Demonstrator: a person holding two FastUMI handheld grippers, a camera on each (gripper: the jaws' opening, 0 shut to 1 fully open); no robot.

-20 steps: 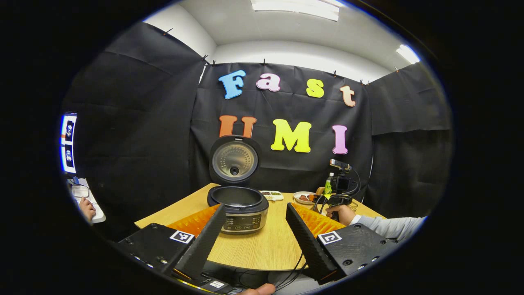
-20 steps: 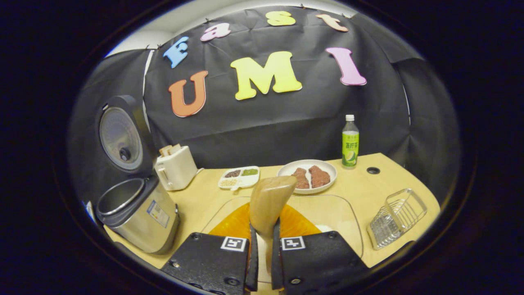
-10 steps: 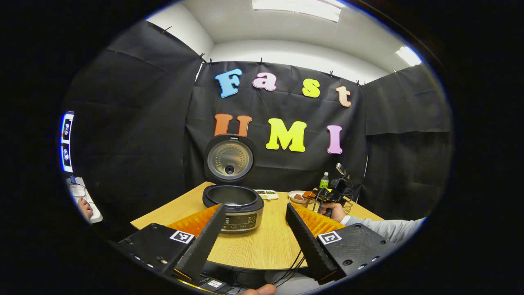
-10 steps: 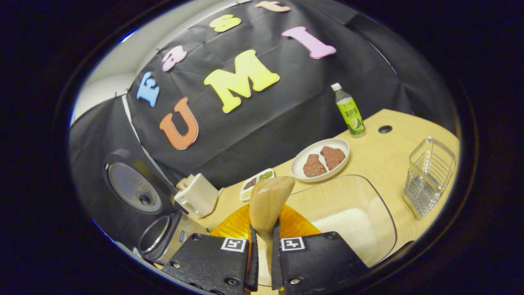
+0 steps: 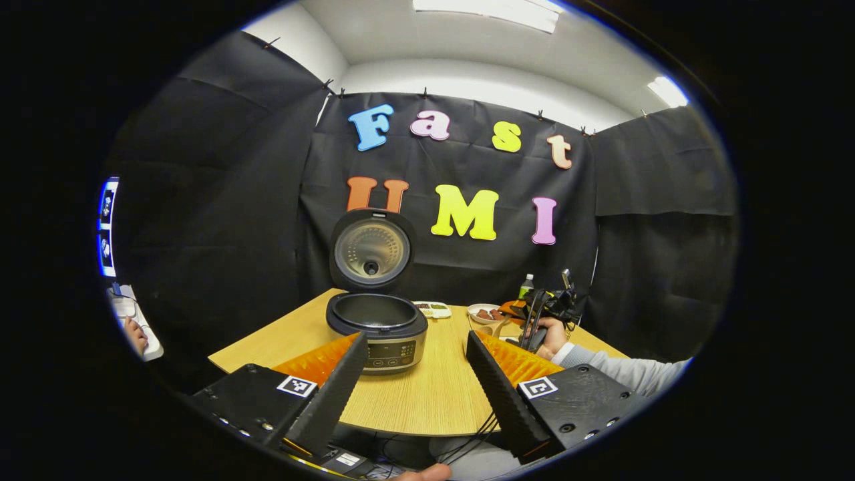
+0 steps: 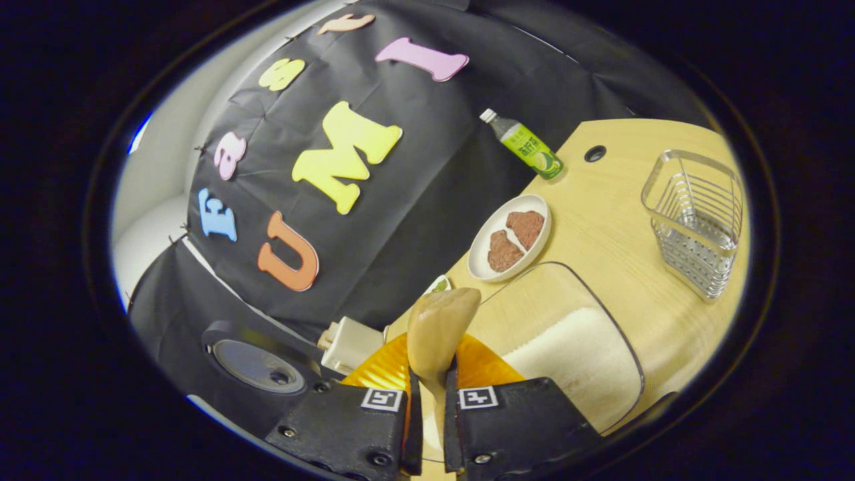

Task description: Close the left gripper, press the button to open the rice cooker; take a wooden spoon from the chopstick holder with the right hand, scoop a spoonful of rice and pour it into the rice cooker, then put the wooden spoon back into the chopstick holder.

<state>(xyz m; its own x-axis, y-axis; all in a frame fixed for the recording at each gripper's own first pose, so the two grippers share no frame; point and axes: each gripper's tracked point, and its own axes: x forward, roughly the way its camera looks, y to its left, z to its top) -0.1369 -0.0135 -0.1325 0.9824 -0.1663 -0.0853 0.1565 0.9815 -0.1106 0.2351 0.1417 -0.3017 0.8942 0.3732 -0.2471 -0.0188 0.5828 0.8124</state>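
Pale tan wooden spoon (image 6: 437, 327), clamped between the right gripper (image 6: 427, 427) fingers. Just beyond it, white rice (image 6: 578, 351) in a clear tray (image 6: 601, 314). Farther ahead, white plate (image 6: 511, 237) with reddish-brown pieces. Green-labelled bottle (image 6: 528, 145) with white cap (far ahead, at the black cloth). Silver wire holder (image 6: 698, 214) off to its right. Cream toaster (image 6: 349, 344) to its left. Ahead of the left gripper (image 5: 414, 387), black-and-silver rice cooker (image 5: 377, 327) on light wood-grain table (image 5: 427, 394).
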